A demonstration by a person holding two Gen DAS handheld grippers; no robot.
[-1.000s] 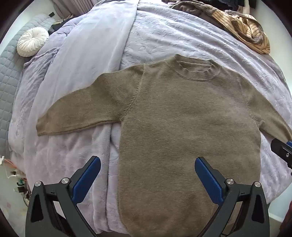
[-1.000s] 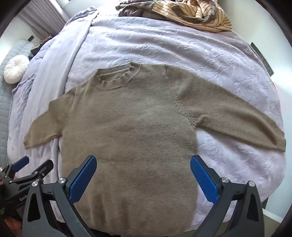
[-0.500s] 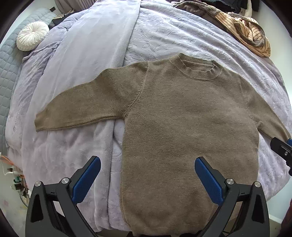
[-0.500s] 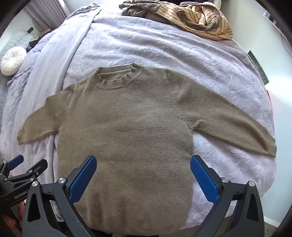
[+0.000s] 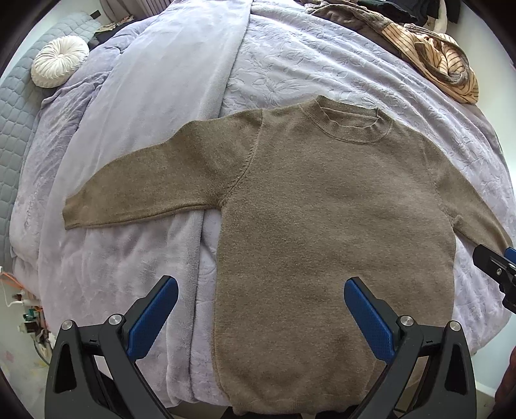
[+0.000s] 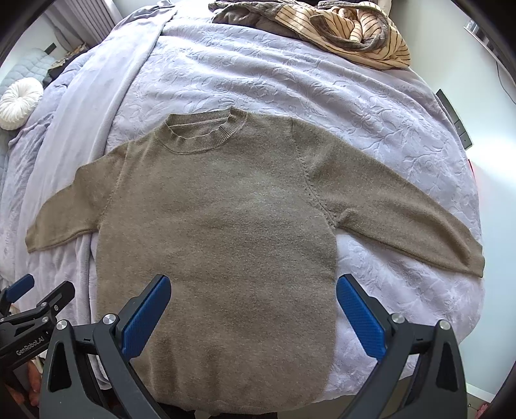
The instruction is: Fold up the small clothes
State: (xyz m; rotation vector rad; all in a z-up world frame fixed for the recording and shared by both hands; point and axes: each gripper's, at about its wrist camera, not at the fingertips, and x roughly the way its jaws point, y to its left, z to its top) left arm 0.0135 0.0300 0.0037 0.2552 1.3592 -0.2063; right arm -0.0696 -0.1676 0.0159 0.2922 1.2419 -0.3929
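Sweater point(image 5: 322, 209) right cuff beyond frame

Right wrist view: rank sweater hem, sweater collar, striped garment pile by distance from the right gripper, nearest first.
From the right gripper, which is open above the sweater's lower body:
1. Sweater hem, right below it at the near bed edge.
2. Sweater collar, farther up the bed, slightly left.
3. Striped garment pile, at the far end of the bed, to the right.

Olive sweater point(image 6: 219, 219) spread flat on lavender bed point(image 6: 290, 83), sleeves out, right gripper point(image 6: 253, 306) fingers point(image 6: 145, 317) apart above hem, striped clothes point(image 6: 351, 29) behind
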